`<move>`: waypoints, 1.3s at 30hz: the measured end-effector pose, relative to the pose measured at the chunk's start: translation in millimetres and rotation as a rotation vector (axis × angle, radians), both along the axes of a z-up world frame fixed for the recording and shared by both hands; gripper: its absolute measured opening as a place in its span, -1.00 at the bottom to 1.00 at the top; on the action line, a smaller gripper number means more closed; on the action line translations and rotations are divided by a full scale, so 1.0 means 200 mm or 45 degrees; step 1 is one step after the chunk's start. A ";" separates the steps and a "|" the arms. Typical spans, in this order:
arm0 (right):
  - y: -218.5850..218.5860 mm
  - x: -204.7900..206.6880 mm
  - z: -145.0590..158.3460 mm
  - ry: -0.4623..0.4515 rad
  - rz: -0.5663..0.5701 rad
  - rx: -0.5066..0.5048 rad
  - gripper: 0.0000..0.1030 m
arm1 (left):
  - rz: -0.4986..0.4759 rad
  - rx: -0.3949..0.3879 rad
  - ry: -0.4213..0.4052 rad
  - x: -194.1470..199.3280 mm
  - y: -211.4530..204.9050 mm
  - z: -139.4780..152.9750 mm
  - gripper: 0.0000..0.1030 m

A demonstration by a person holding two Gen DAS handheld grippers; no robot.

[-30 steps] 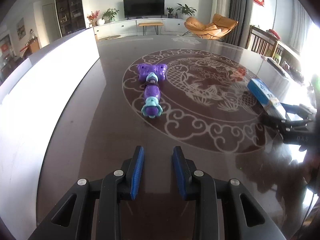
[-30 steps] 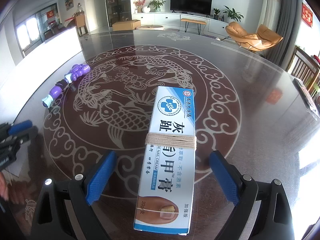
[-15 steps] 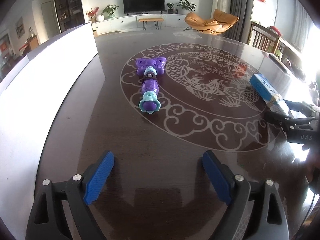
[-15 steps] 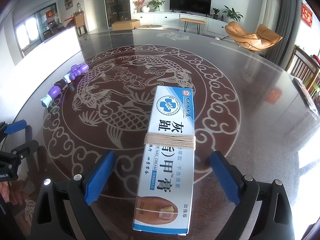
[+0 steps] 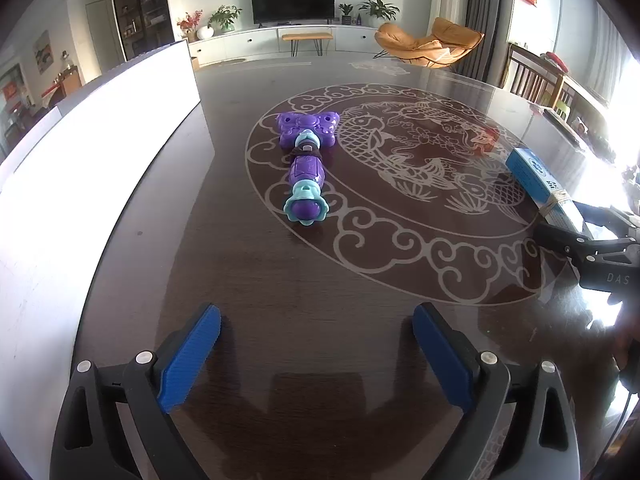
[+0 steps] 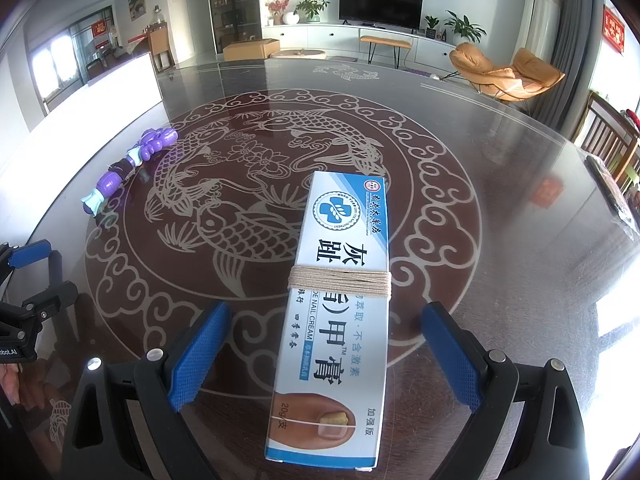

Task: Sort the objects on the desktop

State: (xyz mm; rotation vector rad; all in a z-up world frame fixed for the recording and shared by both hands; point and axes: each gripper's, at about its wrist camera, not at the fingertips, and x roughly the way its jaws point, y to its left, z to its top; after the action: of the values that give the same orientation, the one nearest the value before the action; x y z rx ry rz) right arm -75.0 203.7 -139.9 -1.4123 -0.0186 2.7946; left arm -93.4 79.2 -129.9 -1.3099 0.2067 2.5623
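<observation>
Table (image 5: 280,320): dark glossy top with a pale fish-and-cloud medallion; a white panel (image 5: 100,140) stands along its left edge.

Toy (image 5: 306,168): purple and teal, lying flat on the medallion's left rim, butterfly-shaped end away from the left camera, round flower-shaped end toward it. Well ahead of the left gripper, touching nothing else. Also seen at far left in the right view (image 6: 128,168).

Box (image 6: 336,320): long blue-and-white nail cream carton, bound round its middle with tan string (image 6: 340,282). Lies flat on the table, lengthwise between the right gripper's pads, clear of both.

Left gripper (image 5: 316,356): jaws opening, nearly full width, nothing between them, only bare table.

Right gripper (image 6: 324,356): jaws wide, straddling the box's near end without pressing it.

Toy and box lie well apart, on opposite sides of the medallion.
</observation>
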 end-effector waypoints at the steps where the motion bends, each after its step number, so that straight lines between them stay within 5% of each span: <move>1: 0.00 0.00 0.00 0.000 0.000 -0.001 0.87 | 0.000 0.000 0.000 0.00 0.00 0.00 0.92; 29: 0.00 0.01 -0.01 -0.008 -0.002 -0.004 0.98 | -0.005 0.008 -0.025 -0.01 0.00 0.00 1.00; 39: -0.01 0.01 -0.02 -0.014 -0.002 -0.006 1.00 | -0.157 -0.033 -0.135 -0.01 -0.07 0.02 1.00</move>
State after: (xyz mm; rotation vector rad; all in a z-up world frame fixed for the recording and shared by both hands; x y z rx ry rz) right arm -72.6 202.3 -143.1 -1.4285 -0.0114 2.7872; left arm -95.2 64.9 -126.3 -1.3921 0.2921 2.3890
